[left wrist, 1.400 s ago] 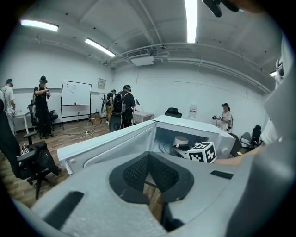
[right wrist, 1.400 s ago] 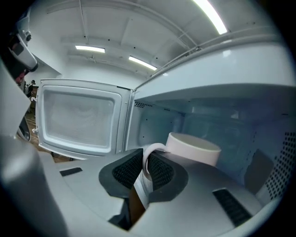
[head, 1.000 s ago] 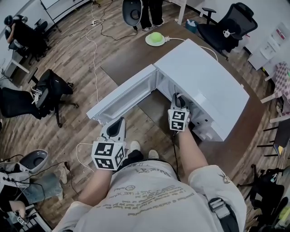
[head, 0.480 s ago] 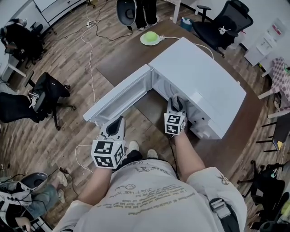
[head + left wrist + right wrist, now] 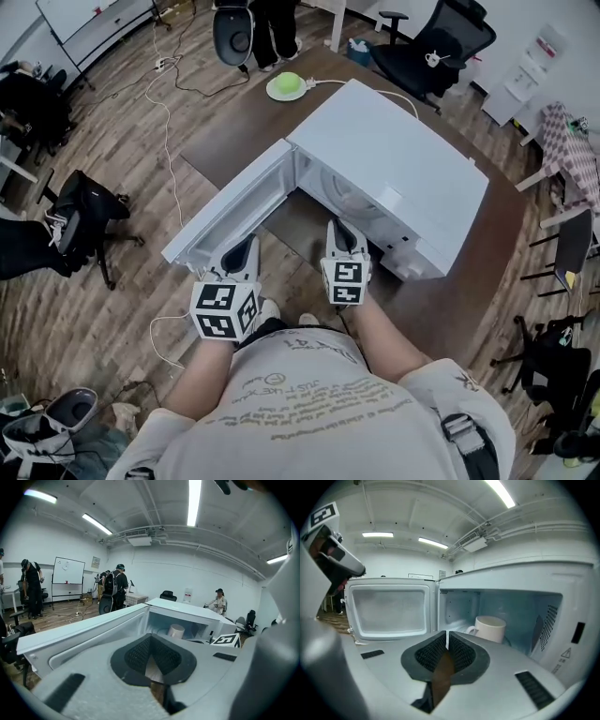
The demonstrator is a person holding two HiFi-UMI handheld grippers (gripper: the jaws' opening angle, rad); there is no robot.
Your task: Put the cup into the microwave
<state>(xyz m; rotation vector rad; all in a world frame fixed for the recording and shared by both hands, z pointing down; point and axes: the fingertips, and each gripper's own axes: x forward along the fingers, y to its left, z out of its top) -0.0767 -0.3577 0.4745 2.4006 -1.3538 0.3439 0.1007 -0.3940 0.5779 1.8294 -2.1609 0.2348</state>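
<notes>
One white cup [image 5: 490, 627] stands upright on the cavity floor inside the one white microwave [image 5: 394, 173], touched by neither gripper. The microwave's door [image 5: 225, 211] is swung wide open to its left. Just in front of the microwave's opening, the right gripper [image 5: 345, 228] has its jaws all but together, having just been closing, with nothing between them. In front of the open door, the left gripper [image 5: 242, 251] has its jaws closed and empty.

The microwave sits on a dark brown rounded tabletop [image 5: 253, 131]. Behind the microwave on that tabletop lies one pale green dome [image 5: 287, 86] on a white plate. A wood-plank floor [image 5: 122, 141] surrounds it, with a white cable [image 5: 167, 112] trailing to the microwave's left. At least two black office chairs are visible, one behind the microwave [image 5: 431, 47] and one far to its left [image 5: 84, 211]. The left gripper view shows one whiteboard [image 5: 68, 576] and white walls.
</notes>
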